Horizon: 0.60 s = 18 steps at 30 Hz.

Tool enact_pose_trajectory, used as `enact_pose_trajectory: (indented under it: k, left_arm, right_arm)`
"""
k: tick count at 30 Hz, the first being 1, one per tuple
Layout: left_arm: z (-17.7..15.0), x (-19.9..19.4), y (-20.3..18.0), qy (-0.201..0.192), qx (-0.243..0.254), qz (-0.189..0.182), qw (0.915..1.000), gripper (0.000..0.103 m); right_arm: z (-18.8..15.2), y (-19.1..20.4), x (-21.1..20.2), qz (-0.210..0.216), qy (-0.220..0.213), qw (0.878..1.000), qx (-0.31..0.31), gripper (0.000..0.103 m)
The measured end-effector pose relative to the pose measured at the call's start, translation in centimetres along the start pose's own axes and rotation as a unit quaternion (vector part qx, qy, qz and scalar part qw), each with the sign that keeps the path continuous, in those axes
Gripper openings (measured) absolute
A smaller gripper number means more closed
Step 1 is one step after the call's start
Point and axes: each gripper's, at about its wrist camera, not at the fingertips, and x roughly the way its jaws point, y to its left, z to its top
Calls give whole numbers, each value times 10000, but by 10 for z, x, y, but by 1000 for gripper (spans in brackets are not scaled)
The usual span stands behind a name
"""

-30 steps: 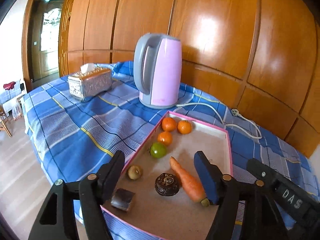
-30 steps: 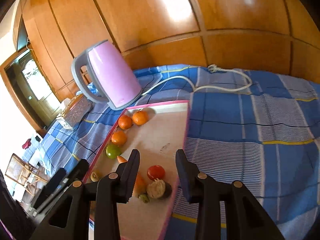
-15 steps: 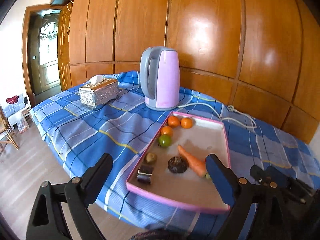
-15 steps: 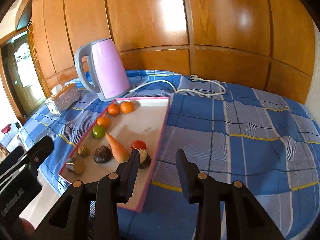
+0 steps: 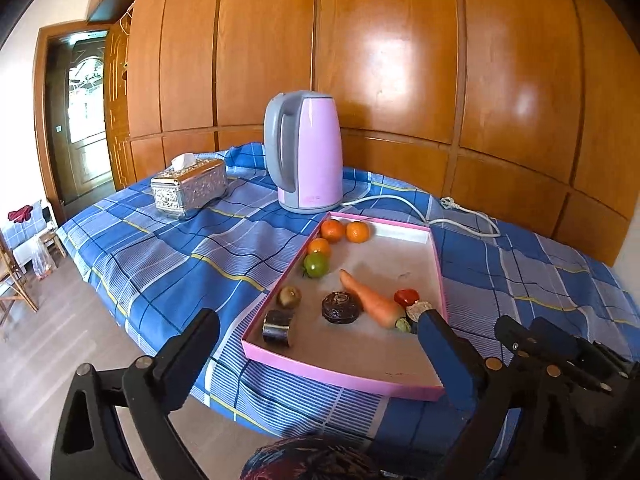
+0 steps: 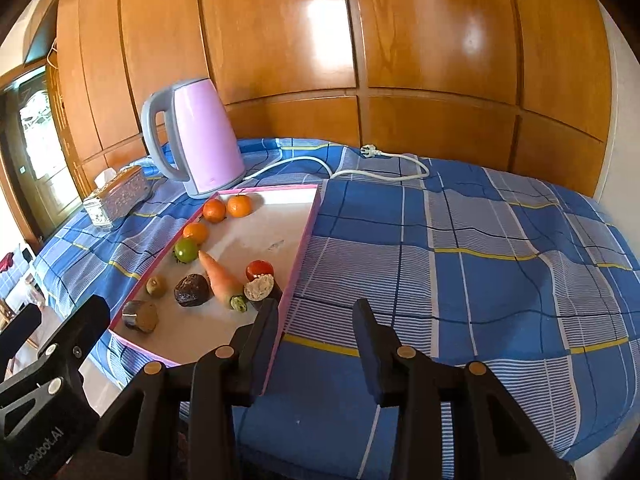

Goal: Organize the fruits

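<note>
A blue checked cloth [image 5: 168, 248] covers the table by a brown wooden wall [image 5: 384, 60]. Left hand-held gripper [image 5: 316, 334] opens wide, empty; right hand-held gripper [image 6: 316, 320] opens narrowly, empty.

1. Left gripper [image 5: 316, 334], lower frame, jaws opening with nothing between them.
2. Pink tray [image 5: 344, 376] at centre holds oranges [image 5: 345, 231], carrot [image 5: 370, 300].
3. Kettle [image 5: 306, 156] behind the tray.

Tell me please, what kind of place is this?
Probably a room in a home: a table under a blue plaid cloth stands against wooden wall panels, with a pink electric kettle and a silver tissue box on it.
</note>
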Motion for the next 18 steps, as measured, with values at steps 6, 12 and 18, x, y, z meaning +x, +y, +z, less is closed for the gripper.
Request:
enact_pose_trajectory:
  k: [6, 12, 18]
  left_arm:
    - [-1, 2, 3, 33, -54, 41, 10000, 100]
    - [-1, 4, 7, 57, -128, 80, 9999, 100]
    - [-1, 5, 6, 52, -118, 93, 9999, 100]
  right_arm:
    - [-2, 5, 1, -34, 4, 9999, -108, 43]
    - [-3, 9, 1, -29, -2, 9998, -180, 43]
    - [-3, 10, 1, -32, -7, 9998, -184, 43]
